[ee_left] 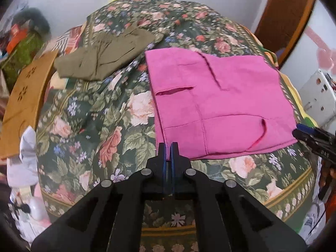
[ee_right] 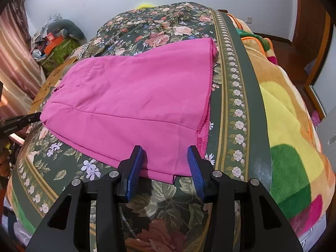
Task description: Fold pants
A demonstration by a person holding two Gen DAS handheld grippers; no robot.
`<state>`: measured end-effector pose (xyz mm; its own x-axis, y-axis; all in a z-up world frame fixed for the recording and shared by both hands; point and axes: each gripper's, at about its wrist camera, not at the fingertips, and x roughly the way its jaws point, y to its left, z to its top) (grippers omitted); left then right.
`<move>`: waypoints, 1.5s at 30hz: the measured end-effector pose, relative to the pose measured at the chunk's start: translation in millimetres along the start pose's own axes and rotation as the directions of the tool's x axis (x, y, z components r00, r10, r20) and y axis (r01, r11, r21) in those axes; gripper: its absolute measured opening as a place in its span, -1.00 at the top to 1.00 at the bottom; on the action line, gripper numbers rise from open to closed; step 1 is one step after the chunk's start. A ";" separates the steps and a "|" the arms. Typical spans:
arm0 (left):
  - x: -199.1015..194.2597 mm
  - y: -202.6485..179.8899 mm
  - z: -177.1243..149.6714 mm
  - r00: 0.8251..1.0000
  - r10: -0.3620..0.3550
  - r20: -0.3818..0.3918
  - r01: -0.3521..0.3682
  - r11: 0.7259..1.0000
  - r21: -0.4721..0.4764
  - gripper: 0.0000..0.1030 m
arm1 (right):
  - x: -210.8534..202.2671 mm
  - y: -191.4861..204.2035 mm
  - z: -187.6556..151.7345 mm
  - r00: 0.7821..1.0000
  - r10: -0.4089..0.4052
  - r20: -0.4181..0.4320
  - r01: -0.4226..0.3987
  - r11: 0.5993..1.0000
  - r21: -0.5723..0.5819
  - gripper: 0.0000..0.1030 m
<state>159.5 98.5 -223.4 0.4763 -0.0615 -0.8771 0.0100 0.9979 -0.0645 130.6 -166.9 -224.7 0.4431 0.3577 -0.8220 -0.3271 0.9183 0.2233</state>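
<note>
Pink pants [ee_left: 216, 105] lie folded flat on the floral bedspread [ee_left: 84, 126]; they also show in the right wrist view [ee_right: 134, 105]. My left gripper [ee_left: 168, 147] is shut at the pants' near left corner, pinching the pink edge between its blue pads. My right gripper [ee_right: 166, 154] is open, its two fingers straddling the near corner of the pants by the hem. The right gripper's tip shows at the right edge of the left wrist view [ee_left: 302, 133], and the left gripper at the left edge of the right wrist view [ee_right: 31, 117].
Folded olive-green pants [ee_left: 105, 56] lie on the bed behind and to the left. A wooden board [ee_left: 27, 105] stands at the bed's left side. A colourful fleece blanket [ee_right: 283, 115] covers the bed's right side. Clutter is piled in the left corner [ee_right: 56, 40].
</note>
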 end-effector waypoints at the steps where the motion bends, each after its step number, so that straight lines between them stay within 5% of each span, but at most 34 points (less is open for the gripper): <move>1: -2.3 -0.5 0.9 1.000 -0.001 0.001 0.001 1.000 0.007 0.92 | -0.1 -0.2 1.9 1.000 0.001 -0.009 -0.001 1.000 -0.005 0.22; 6: -19.4 7.2 26.1 0.999 0.010 0.048 -0.010 1.000 0.000 0.66 | -5.2 -3.5 15.1 1.000 -0.016 -0.022 0.015 1.000 -0.026 0.22; 8: -21.9 12.3 39.8 0.997 0.019 0.069 -0.018 1.000 -0.019 0.28 | -9.0 -6.7 23.4 1.000 -0.017 -0.001 0.017 1.000 -0.025 0.21; 20: 35.2 27.9 129.7 0.997 0.033 0.074 -0.027 0.997 -0.076 0.15 | 7.0 -39.9 108.9 0.993 -0.064 0.102 0.066 0.998 -0.020 0.03; 25: 79.3 32.4 142.1 1.000 -0.004 -0.002 0.004 0.995 -0.097 0.12 | 46.6 -57.4 138.3 0.996 -0.042 0.074 0.040 0.999 0.022 0.03; 29: 107.0 39.9 135.0 0.988 -0.137 -0.067 0.121 0.973 -0.196 0.11 | 79.0 -69.9 150.2 1.000 -0.014 0.023 0.012 0.997 0.074 0.03; 31: 110.7 37.1 131.7 0.987 -0.145 -0.062 0.130 0.971 -0.202 0.11 | 93.7 -72.8 153.2 1.000 -0.002 0.007 0.001 0.996 0.090 0.03; 34: 105.9 28.0 130.2 0.988 -0.150 -0.041 0.143 0.980 -0.141 0.43 | 98.4 -66.9 152.2 0.999 0.006 0.039 -0.009 0.997 0.071 0.26; 36: 101.7 21.2 129.2 0.991 -0.131 -0.024 0.128 0.987 -0.100 0.60 | 99.0 -59.9 151.9 0.998 -0.019 0.051 0.017 0.999 0.034 0.65; 38: 97.1 13.1 127.8 0.998 -0.068 0.007 0.069 0.997 -0.035 0.69 | 98.6 -53.9 151.3 0.997 -0.030 0.068 0.031 0.999 -0.010 0.83; 45: 99.2 3.4 116.9 0.995 0.083 0.052 -0.086 0.996 0.039 0.69 | 103.3 -49.2 153.7 0.989 -0.128 0.074 0.133 0.989 -0.058 0.92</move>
<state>309.6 98.4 -255.0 0.5208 0.0232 -0.8534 0.0036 0.9996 0.0294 320.7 -149.0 -240.0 0.5423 0.2487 -0.8025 -0.3136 0.9461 0.0812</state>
